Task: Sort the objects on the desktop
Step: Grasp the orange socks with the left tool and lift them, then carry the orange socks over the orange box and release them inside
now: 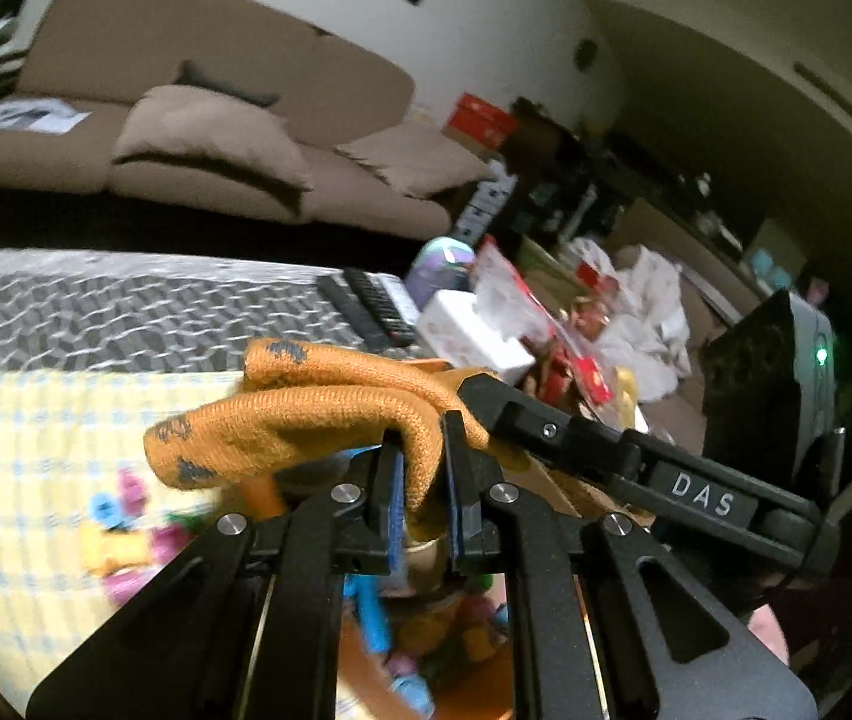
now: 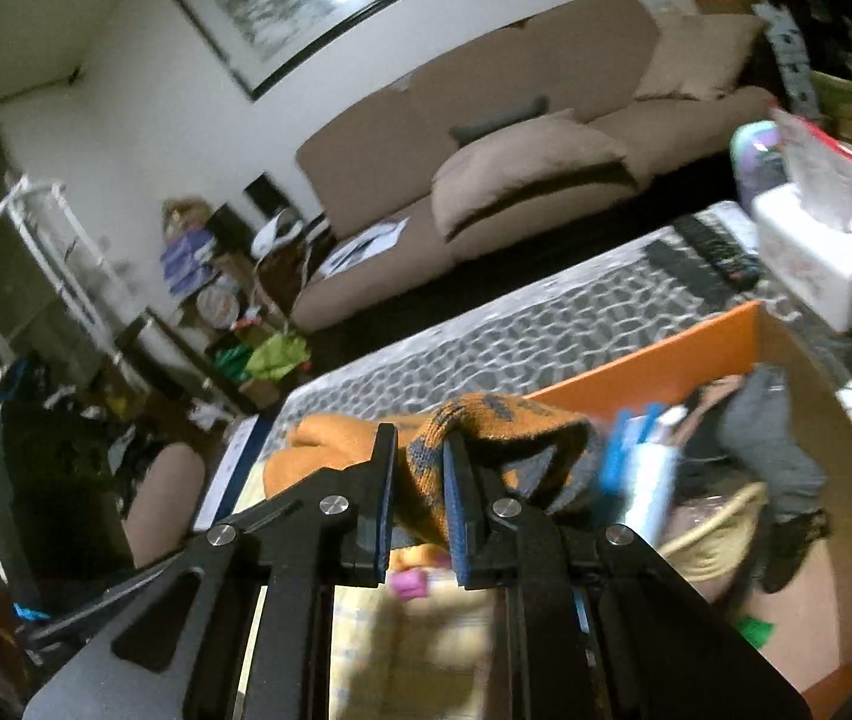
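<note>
My left gripper (image 1: 421,480) is shut on an orange knitted sock with grey marks (image 1: 282,420), held up above the table. The other gripper's black body (image 1: 636,462) reaches in from the right onto the same sock. In the right wrist view my right gripper (image 2: 419,480) is shut on the orange and grey sock (image 2: 486,420), held over an orange-walled cardboard box (image 2: 654,354). The box holds grey and black clothes (image 2: 774,450) and a blue and white item (image 2: 636,462). Small coloured toys (image 1: 126,516) lie on the yellow checked cloth (image 1: 18,420) below.
A white tissue box (image 2: 816,258), black remote controls (image 1: 372,306) and a purple bottle (image 1: 438,270) stand at the table's far end. Red packets and white wrapping (image 1: 606,312) pile up on the right. A brown sofa (image 1: 186,138) stands behind the table.
</note>
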A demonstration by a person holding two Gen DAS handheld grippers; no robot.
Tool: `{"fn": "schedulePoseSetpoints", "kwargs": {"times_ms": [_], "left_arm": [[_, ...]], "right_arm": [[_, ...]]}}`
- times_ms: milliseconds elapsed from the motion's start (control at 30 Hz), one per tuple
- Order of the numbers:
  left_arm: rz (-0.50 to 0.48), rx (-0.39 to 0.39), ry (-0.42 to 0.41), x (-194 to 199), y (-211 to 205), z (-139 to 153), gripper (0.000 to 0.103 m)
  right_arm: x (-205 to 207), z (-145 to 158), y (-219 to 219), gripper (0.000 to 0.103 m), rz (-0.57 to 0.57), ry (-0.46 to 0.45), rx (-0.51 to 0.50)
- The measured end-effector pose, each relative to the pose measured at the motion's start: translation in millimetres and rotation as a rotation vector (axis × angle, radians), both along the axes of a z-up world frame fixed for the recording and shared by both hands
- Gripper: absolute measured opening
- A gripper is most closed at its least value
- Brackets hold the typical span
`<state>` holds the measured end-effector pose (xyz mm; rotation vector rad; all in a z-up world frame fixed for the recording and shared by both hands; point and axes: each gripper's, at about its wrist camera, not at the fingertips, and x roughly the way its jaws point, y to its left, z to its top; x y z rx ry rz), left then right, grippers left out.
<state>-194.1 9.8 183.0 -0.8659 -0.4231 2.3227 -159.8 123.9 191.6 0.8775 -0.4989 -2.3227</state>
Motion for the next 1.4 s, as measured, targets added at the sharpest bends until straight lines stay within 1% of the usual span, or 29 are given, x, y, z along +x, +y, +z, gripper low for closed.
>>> {"fn": "schedulePoseSetpoints", "kwargs": {"times_ms": [67,100,167,233,333,467,533,700,933,1000,1067,1233,1267,1400], "left_arm": [[-0.027,-0.024,0.017,-3.5,22.1,-3.2,0.01],[-0.04,-0.052,0.028,-7.4,37.1,-7.5,0.01],[-0.043,-0.093,0.036,-10.7,53.5,-15.9,0.01],[-0.051,-0.118,0.026,-14.3,67.8,-25.8,0.01],[-0.058,-0.149,0.004,-14.8,81.4,-38.5,0.01],[-0.063,-0.201,-0.041,-15.5,86.5,-53.6,0.01],[-0.06,-0.23,-0.077,-18.6,84.5,-61.7,0.01],[-0.046,-0.285,-0.137,-25.0,74.6,-74.9,0.01],[-0.042,-0.346,-0.184,-27.9,66.2,-87.9,0.01],[-0.042,-0.356,-0.188,-28.2,66.1,-88.9,0.01],[-0.041,-0.357,-0.197,-29.9,65.5,-89.1,0.01],[-0.038,-0.28,-0.262,-44.6,51.4,-85.6,0.01],[-0.041,-0.278,-0.266,-46.3,50.2,-84.1,0.01],[-0.05,-0.319,-0.28,-51.2,53.9,-83.0,0.01]], "right_arm": [[-4.7,-2.9,21.6,0.014,-0.033,-0.004,-0.015],[-8.0,-6.2,34.2,0.014,-0.052,-0.009,-0.024],[-14.8,-14.0,53.0,0.014,-0.076,-0.025,-0.037],[-23.2,-26.5,71.5,0.014,-0.098,-0.057,-0.045],[-30.8,-40.8,87.3,0.014,-0.121,-0.093,-0.047],[-35.1,-55.2,100.1,0.014,-0.15,-0.129,-0.038],[-35.6,-58.1,103.8,0.014,-0.164,-0.137,-0.025],[-33.7,-62.1,109.4,0.014,-0.208,-0.142,0.029],[-34.7,-67.7,130.3,0.014,-0.295,-0.149,0.057],[-35.1,-68.4,135.5,0.015,-0.325,-0.151,0.091],[-35.4,-68.2,139.3,0.018,-0.346,-0.151,0.115],[-35.8,-63.1,147.8,0.018,-0.377,-0.136,0.144],[-35.4,-61.4,150.3,0.018,-0.384,-0.132,0.147],[-34.7,-56.1,156.4,0.019,-0.396,-0.123,0.144]]}}
